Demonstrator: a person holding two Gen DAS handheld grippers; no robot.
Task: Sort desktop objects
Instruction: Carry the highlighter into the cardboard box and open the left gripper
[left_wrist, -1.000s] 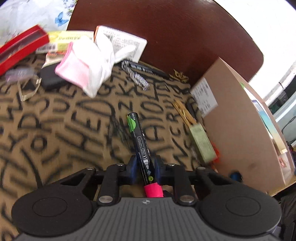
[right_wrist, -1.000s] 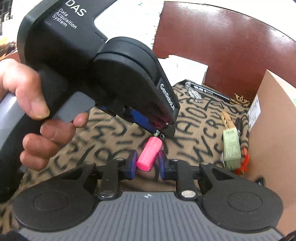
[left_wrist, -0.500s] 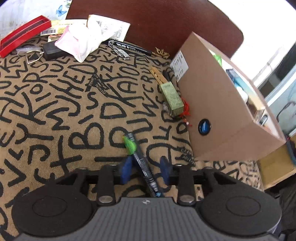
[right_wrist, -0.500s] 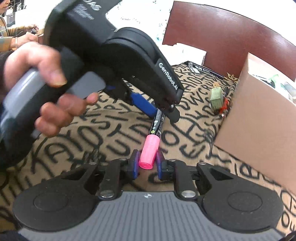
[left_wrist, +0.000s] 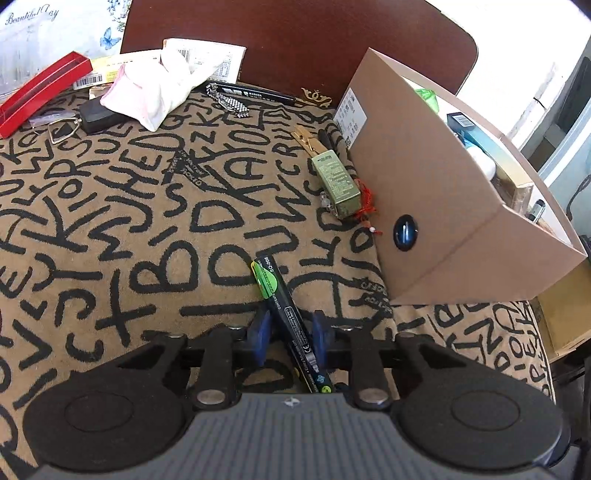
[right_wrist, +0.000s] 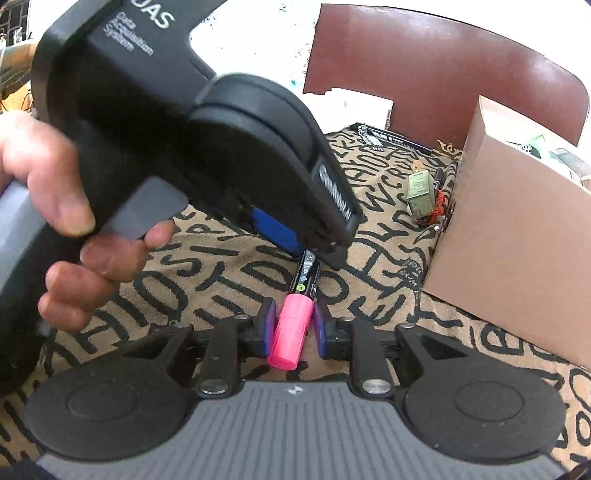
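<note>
A tan cloth (left_wrist: 155, 229) printed with black letters is covering the desk, and a cardboard box (left_wrist: 436, 206) is standing on its right side. We are seeing a black marker (left_wrist: 286, 314) with a pink cap (right_wrist: 291, 336) lying slanted between the two tools. The left gripper (left_wrist: 289, 332) is reaching over the marker's barrel; its blue fingers (left_wrist: 261, 330) are standing narrowly apart, the right one touching the barrel and the left one just beside it, so we cannot tell whether it is clamping. The right gripper (right_wrist: 293, 330) is framing the cap with its fingers (right_wrist: 267, 328) close on either side; whether they are pressing, we cannot tell. A hand (right_wrist: 70, 221) is gripping the left tool's handle.
</note>
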